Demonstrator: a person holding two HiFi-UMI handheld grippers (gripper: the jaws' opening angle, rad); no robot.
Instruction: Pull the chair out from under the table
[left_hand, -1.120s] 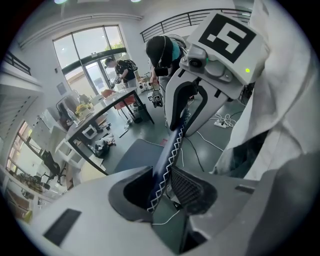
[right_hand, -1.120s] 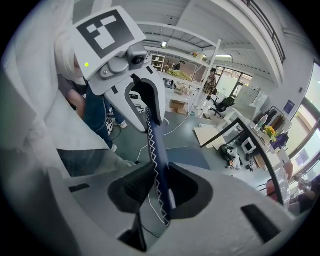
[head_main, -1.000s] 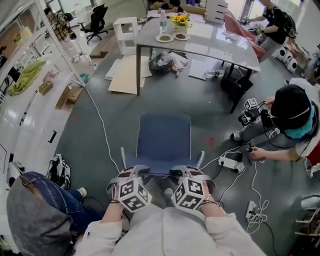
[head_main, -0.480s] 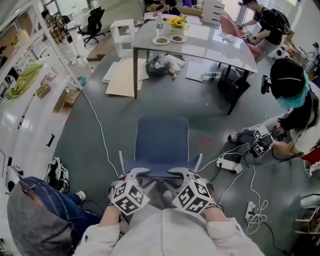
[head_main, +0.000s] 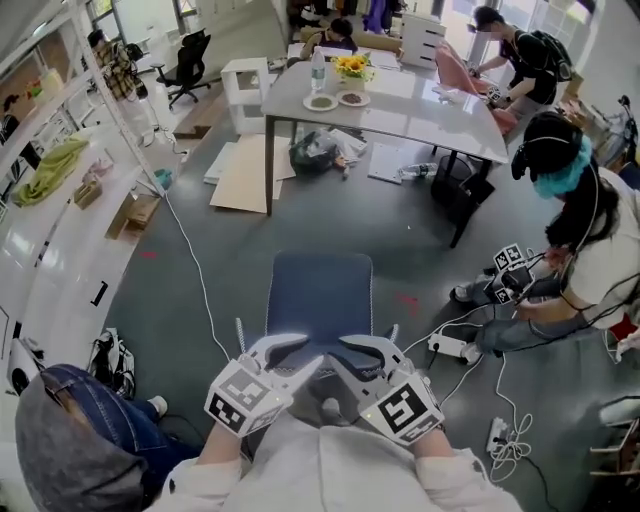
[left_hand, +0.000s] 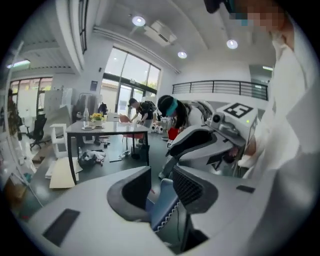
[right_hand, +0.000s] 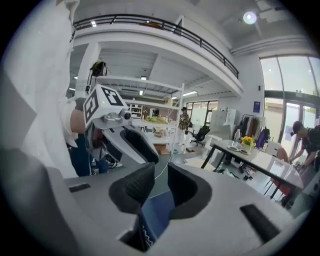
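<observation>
The blue chair (head_main: 320, 290) stands on the grey floor, well out from the grey table (head_main: 400, 95) behind it. Both grippers hover side by side just above the near edge of its backrest. My left gripper (head_main: 290, 347) has parted jaws, and the blue fabric with white stitching (left_hand: 162, 202) shows through the gap below them, not pinched. My right gripper (head_main: 358, 350) has a narrower gap, through which the blue fabric (right_hand: 155, 212) shows the same way. Each gripper view also shows the other gripper alongside it.
A person in a teal cap (head_main: 575, 230) crouches at the right, among cables and a power strip (head_main: 450, 346). Another person in jeans (head_main: 90, 420) sits close at my left. White shelving (head_main: 50, 170) lines the left side. Cardboard (head_main: 245, 165) and a bag (head_main: 315, 150) lie under the table.
Both grippers have lifted off the top of the chair's backrest and tipped up more level. The chair stays where it was. The person at the right has shifted.
</observation>
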